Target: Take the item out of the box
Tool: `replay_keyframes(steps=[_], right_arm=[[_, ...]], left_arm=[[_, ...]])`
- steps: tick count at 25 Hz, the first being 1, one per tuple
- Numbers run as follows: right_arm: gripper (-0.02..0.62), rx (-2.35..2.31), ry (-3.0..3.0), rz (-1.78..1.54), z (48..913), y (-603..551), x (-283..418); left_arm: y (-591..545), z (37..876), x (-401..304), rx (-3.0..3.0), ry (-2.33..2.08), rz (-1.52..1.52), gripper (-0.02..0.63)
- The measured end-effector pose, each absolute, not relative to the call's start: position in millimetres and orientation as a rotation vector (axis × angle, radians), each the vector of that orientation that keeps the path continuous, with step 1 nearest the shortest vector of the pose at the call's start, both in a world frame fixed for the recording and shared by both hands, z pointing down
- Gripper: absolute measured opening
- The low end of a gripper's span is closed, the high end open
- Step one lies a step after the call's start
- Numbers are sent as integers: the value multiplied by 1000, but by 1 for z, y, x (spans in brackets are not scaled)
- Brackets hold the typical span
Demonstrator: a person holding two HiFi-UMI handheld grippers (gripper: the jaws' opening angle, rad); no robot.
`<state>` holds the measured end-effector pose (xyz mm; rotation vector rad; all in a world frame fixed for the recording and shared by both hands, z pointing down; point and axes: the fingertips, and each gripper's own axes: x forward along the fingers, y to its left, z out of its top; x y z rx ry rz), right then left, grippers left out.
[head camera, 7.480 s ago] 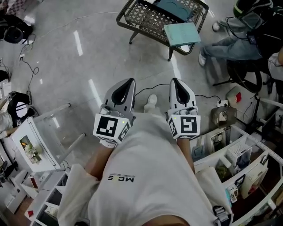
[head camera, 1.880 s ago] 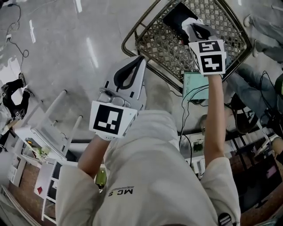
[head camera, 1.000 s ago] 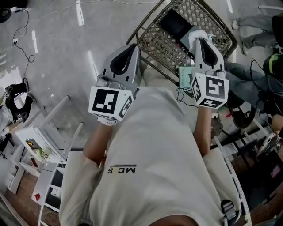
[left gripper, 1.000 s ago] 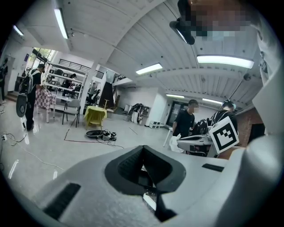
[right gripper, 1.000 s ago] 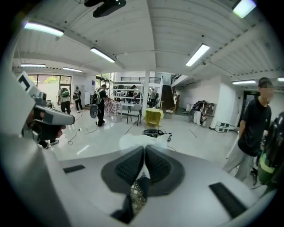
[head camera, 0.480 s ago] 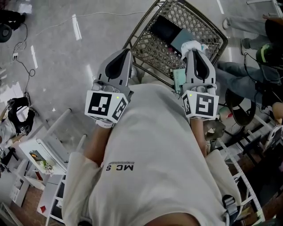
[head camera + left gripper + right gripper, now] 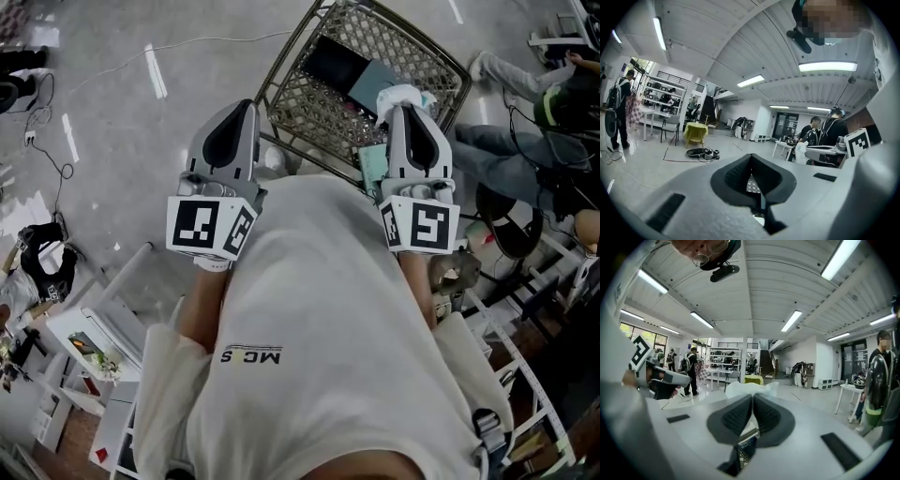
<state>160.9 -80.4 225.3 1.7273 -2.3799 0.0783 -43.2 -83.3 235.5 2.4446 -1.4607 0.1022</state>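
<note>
The right hand-held gripper (image 7: 405, 109) pinches the crumpled white bag (image 7: 401, 93) over the wire basket (image 7: 311, 103), probably held clear of it for taking out. The left hand-held gripper (image 7: 238, 106), pressed together and empty, hangs beside the basket.

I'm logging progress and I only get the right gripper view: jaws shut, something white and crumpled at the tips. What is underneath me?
Observer: In the head view the right gripper holds the white bundle over the near side of a wire basket that stands on the floor.
Operator: Anything lying in that basket?
Observer: Yes, a flat black item and beside it a grey-green flat item.
Operator: And the other gripper?
Observer: The left gripper has its jaws together with nothing between them.
</note>
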Motion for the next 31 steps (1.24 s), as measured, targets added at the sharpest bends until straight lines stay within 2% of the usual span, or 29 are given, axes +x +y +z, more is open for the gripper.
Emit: replay_keyframes(steps=[31], right_arm=[[26, 1620, -2416, 19, 225, -72, 147]], left_arm=[[-69, 225, -45, 2459, -1431, 92, 25]])
